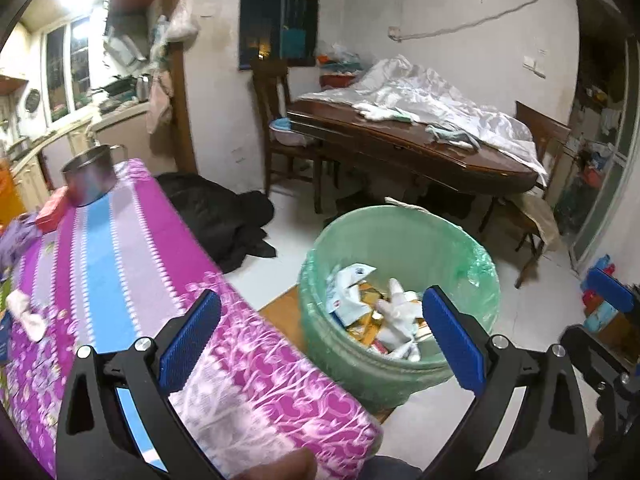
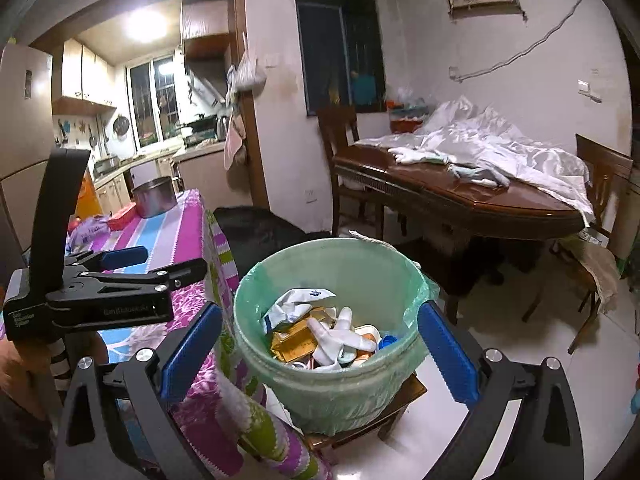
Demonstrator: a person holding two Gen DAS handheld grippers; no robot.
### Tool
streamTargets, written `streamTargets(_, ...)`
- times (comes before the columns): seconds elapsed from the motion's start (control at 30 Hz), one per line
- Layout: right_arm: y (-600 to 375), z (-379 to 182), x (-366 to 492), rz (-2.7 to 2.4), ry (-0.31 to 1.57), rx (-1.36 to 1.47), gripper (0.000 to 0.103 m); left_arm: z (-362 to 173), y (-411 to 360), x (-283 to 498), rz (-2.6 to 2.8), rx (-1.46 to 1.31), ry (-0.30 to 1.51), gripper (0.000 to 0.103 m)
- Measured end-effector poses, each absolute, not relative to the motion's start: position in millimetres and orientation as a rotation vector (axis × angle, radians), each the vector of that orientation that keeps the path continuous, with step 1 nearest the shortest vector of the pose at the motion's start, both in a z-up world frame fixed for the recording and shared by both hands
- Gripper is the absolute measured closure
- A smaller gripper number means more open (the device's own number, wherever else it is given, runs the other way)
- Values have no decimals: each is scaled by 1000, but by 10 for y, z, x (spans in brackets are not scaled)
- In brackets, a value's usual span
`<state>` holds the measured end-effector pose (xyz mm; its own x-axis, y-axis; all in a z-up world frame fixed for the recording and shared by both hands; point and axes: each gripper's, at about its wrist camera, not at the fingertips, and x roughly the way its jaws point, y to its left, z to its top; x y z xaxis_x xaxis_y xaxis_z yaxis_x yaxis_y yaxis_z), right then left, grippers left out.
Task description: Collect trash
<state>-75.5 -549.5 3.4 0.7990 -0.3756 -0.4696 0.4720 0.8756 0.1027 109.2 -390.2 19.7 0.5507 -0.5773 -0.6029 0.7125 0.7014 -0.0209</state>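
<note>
Both your tongs gape wide and carry nothing. Your left gripper sits nearer the crumpled tissue, which lies far to its left on the striped tablecloth; the bin stands below your right gripper.

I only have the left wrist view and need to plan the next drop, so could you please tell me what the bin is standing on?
Observer: The green-lined bin sits on a low wooden stool.
Operator: Thanks. Is the right gripper holding anything?
Observer: No, the right gripper is open and empty, facing the bin.
Operator: Where does my left gripper sit?
Observer: The left gripper is open above the striped tablecloth, beside the bin.
</note>
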Motion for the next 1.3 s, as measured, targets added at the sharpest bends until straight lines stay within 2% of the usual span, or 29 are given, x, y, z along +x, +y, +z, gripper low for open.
streamTargets(0.4, -5069, -129, -1151, -464, 430, 216, 5, 282, -3563, 769, -724, 227, 546, 6)
streamTargets(0.83, -4606, 7, -1763, -618, 292, 99, 5, 440, -3049, 406, -807, 120, 415, 6)
streamTargets(1.3, -4247, 192, -2106, -725, 184, 51, 5, 393, -2957, 106, -885, 116, 404, 6)
